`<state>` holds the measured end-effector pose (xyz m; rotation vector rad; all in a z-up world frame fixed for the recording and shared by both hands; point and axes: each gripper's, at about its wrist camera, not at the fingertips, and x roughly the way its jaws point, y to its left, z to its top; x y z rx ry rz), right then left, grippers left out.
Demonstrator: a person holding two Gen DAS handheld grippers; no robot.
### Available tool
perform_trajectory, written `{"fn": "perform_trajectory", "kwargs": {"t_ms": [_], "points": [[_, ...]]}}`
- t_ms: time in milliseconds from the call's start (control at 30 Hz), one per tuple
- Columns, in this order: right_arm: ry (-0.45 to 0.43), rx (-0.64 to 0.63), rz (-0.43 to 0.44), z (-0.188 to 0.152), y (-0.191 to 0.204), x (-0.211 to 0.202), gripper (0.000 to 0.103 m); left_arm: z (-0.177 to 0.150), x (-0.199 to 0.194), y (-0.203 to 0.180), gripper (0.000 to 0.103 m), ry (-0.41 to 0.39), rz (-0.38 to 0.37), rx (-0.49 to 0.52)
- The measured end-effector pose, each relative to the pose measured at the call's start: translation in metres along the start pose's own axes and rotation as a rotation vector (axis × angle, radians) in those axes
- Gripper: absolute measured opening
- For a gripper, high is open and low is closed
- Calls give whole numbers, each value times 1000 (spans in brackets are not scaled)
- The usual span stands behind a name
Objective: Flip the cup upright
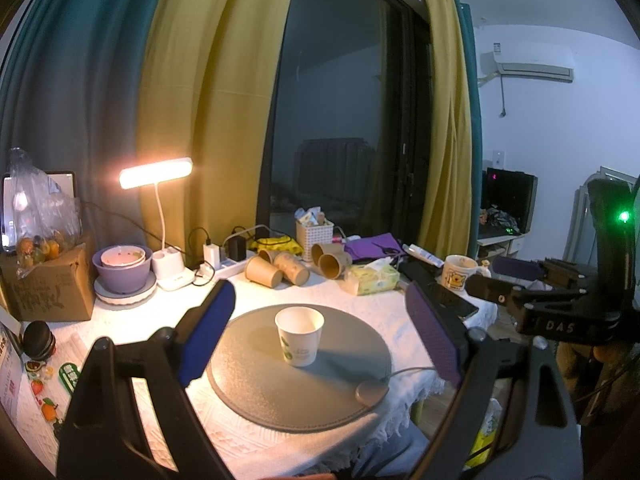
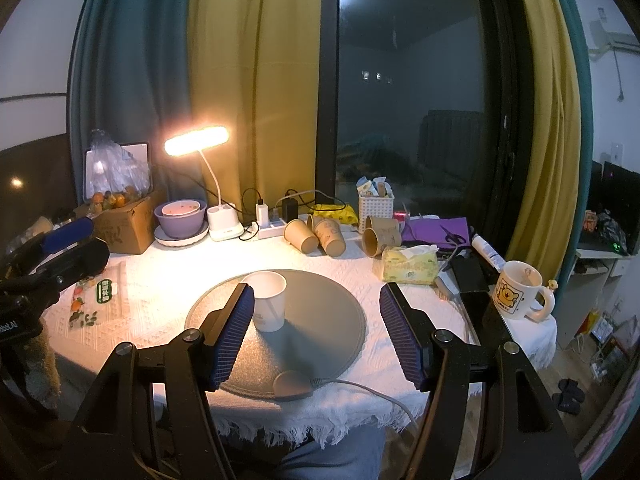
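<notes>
One white cup (image 1: 299,335) stands upright on the round mat (image 1: 256,384). Five brown cups (image 1: 264,271) lie along the tabletop's far edge. Both grippers, left (image 1: 320,336) and right (image 2: 317,334), have jaws released.

Both tools are black plastic frames. The left gripper (image 1: 320,332) carries ribbed pads — blue and purple; the right gripper (image 2: 317,334) has blue ribbed pads (image 2: 232,340) and silver screws (image 2: 191,335), with "DAS" lettering on its body.

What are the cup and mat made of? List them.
Cup: likely paper, matte white with a thin rolled rim and green print.
Mat: grey, finely textured, flat and thin; it looks like faux leather or silicone, but I can't tell which.
</notes>
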<state>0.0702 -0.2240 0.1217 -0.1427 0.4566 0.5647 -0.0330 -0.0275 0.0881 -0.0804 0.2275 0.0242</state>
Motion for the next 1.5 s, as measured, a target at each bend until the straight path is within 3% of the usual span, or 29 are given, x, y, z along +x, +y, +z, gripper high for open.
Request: {"fn": "perform_trajectory", "kwargs": {"t_ms": [1500], "points": [[7, -1, 2, -1, 4, 2, 68, -8, -3, -8, 88, -1, -21, 4]]}}
